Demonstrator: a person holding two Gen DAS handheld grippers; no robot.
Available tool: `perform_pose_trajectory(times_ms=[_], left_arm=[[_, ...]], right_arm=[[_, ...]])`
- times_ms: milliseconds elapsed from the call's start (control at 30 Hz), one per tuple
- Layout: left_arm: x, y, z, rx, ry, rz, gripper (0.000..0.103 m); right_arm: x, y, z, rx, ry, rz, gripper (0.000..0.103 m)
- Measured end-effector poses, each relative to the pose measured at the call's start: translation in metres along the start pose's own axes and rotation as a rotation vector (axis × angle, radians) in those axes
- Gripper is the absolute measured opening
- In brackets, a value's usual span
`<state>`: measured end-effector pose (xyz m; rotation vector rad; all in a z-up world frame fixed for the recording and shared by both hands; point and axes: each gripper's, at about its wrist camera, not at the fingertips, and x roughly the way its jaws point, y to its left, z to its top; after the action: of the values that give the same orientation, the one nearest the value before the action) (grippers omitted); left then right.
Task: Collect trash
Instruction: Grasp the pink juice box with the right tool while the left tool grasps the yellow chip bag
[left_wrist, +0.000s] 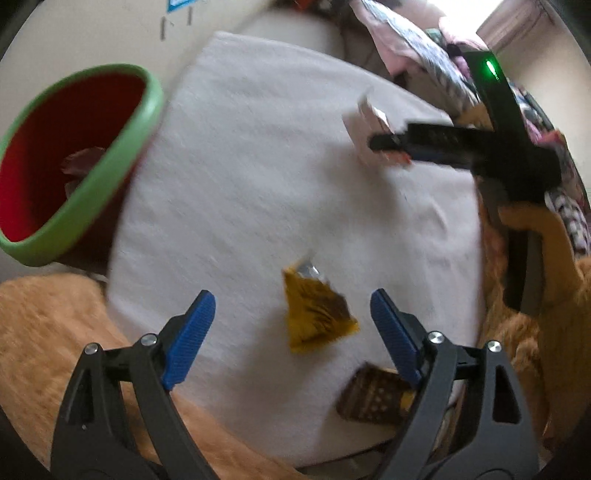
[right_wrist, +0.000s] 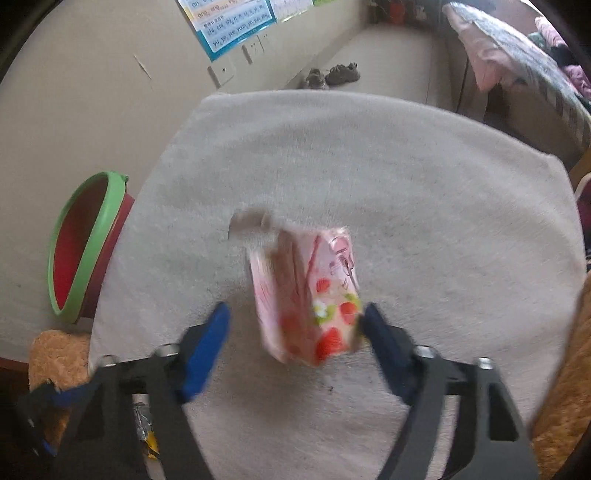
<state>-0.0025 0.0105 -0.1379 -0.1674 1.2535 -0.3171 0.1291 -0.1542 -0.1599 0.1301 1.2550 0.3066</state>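
A yellow snack wrapper (left_wrist: 317, 310) lies on the white cloth-covered table (left_wrist: 258, 166), between the open fingers of my left gripper (left_wrist: 291, 332), which hovers over it without touching. A brown wrapper (left_wrist: 373, 398) lies near the right finger at the table's near edge. A pink strawberry carton (right_wrist: 310, 295) lies between the open fingers of my right gripper (right_wrist: 295, 332); the right finger is close against it. The right gripper also shows in the left wrist view (left_wrist: 380, 142) at the carton (left_wrist: 364, 125). A red bin with a green rim (left_wrist: 74, 158) stands left of the table, a wrapper inside.
The bin also shows in the right wrist view (right_wrist: 86, 243). An orange fluffy cushion (left_wrist: 48, 325) lies at the table's near side. A bed with bedding (right_wrist: 517, 66) stands at the back right. A wall with posters (right_wrist: 229, 22) is behind.
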Motion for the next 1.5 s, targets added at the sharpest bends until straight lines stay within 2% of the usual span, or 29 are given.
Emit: perform_pose_trajectory(times_ms=[100,200,367,467,533,733,967,1233,1300,1367,1500], left_arm=[[0.007,-0.008,-0.002,0.022,0.021,0.007,0.083],[0.012,-0.010,0.000,0.018,0.037,0.006,0.083],[0.025,-0.017,0.000,0.031,0.069,0.010,0.073],[0.033,-0.024,-0.001,0.049,0.088,0.016,0.057],[0.037,-0.022,0.000,0.041,0.097,0.011,0.040],[0.034,-0.009,0.004,0.000,0.079,0.000,0.024],[0.028,-0.003,0.004,-0.008,0.066,-0.004,0.023],[0.032,-0.009,0.003,0.001,0.077,-0.001,0.028],[0.033,-0.010,0.003,0.012,0.076,0.002,0.027],[0.033,-0.012,0.003,0.016,0.074,0.000,0.024],[0.028,-0.009,0.005,0.003,0.045,0.006,0.019]], right_arm=[[-0.013,-0.004,-0.004,0.029,-0.038,0.035,0.051],[-0.042,-0.005,-0.012,0.027,-0.117,0.044,0.048],[-0.075,-0.002,-0.034,0.007,-0.176,0.014,0.047],[-0.077,0.000,-0.049,-0.016,-0.154,-0.007,0.048],[-0.075,0.000,-0.058,-0.024,-0.137,-0.012,0.049],[-0.065,0.001,-0.066,-0.015,-0.089,-0.011,0.050],[-0.042,0.001,-0.080,-0.012,0.011,-0.032,0.052],[-0.035,0.007,-0.083,-0.051,0.042,-0.069,0.054],[-0.035,0.008,-0.083,-0.054,0.041,-0.073,0.050],[-0.037,0.006,-0.082,-0.048,0.032,-0.060,0.034],[-0.048,0.006,-0.078,-0.034,-0.018,-0.024,0.033]])
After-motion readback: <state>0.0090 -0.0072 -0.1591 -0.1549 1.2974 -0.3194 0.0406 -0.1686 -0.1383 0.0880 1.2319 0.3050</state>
